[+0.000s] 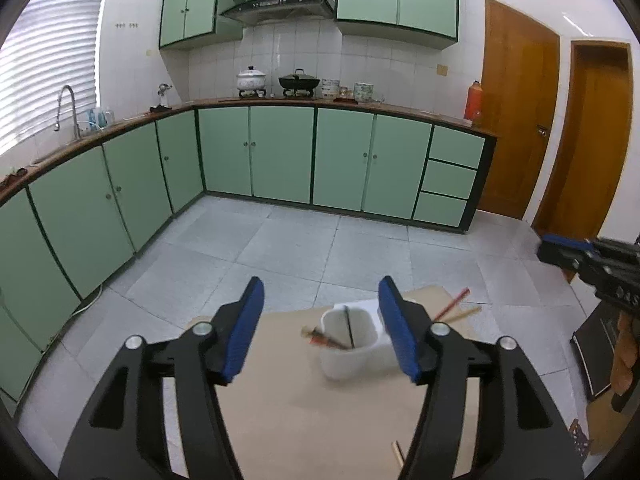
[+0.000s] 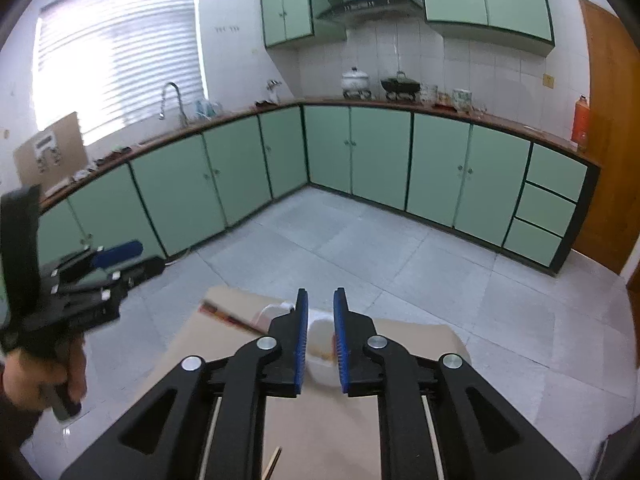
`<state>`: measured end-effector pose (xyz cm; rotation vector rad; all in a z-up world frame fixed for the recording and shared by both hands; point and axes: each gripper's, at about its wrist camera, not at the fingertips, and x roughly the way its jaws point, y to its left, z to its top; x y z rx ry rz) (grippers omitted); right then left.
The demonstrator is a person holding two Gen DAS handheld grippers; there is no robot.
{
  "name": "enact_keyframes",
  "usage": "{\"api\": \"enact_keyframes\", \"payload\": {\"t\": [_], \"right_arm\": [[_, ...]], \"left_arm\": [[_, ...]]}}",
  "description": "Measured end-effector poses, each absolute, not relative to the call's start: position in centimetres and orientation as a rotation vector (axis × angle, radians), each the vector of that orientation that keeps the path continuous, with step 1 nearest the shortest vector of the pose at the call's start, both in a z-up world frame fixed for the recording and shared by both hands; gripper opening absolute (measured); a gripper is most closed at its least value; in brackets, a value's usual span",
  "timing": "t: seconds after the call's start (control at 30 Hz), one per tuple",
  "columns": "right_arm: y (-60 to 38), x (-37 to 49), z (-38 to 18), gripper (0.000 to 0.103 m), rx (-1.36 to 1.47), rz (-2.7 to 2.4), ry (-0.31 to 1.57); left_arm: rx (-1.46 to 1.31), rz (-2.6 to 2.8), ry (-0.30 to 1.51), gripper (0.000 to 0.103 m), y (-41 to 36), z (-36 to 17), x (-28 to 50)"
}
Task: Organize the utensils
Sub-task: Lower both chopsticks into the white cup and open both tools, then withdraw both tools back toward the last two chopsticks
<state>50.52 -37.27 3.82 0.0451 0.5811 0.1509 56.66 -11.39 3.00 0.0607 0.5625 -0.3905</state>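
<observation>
Mid-sort, we judge: white holder [image 1: 349, 344] on table [image 1: 288, 420] already has some chopsticks [image 1: 326, 340]. Left gripper [image 1: 320, 330] jaws spread wide, empty. Right gripper [image 2: 321, 340] jaws narrowly parted, empty. Next: grab loose chopsticks [image 1: 456, 306] behind holder.

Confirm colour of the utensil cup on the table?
White. The utensil cup shows best in the left wrist view, with chopsticks inside.

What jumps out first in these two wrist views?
The left gripper hangs wide open over a white utensil holder with chopsticks already inside, on a tan table. More chopsticks lie loose behind the holder. The right gripper has a narrow gap and holds nothing.
</observation>
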Motion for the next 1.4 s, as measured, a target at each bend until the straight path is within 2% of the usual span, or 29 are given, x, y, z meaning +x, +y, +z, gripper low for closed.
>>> {"api": "enact_keyframes", "payload": {"t": [0.4,0.5,0.57,0.8,0.9,1.03,1.4], "right_arm": [[-35.5,38.7,-4.3,0.016,0.062,0.169,0.587],[-34.1,35.3,-7.1,0.024,0.037,0.161,0.581],[-33.1,33.3,-9.1,0.024,0.018,0.158,0.581],[-29.0,28.0,-21.0,0.025,0.052,0.195,0.742],[-27.6,27.1,-24.0,0.025,0.037,0.204,0.788],[-27.3,27.1,-25.9,0.025,0.026,0.205,0.813],[-28.0,26.7,-26.0,0.027,0.000,0.190,0.771]], "left_arm": [[0.036,-0.361,0.556,0.075,-6.6,0.1,46.5],[0.022,-0.353,0.574,0.081,-5.7,-2.1,43.9],[0.008,-0.346,0.592,0.086,-5.0,-4.2,42.0],[-0.034,-0.320,0.685,0.089,-2.8,-12.1,37.4],[-0.040,-0.300,0.720,0.089,-1.9,-14.7,36.3],[-0.032,-0.283,0.727,0.089,-1.0,-16.0,35.4],[-0.021,-0.308,0.764,0.089,-2.8,-18.3,35.0]]}}
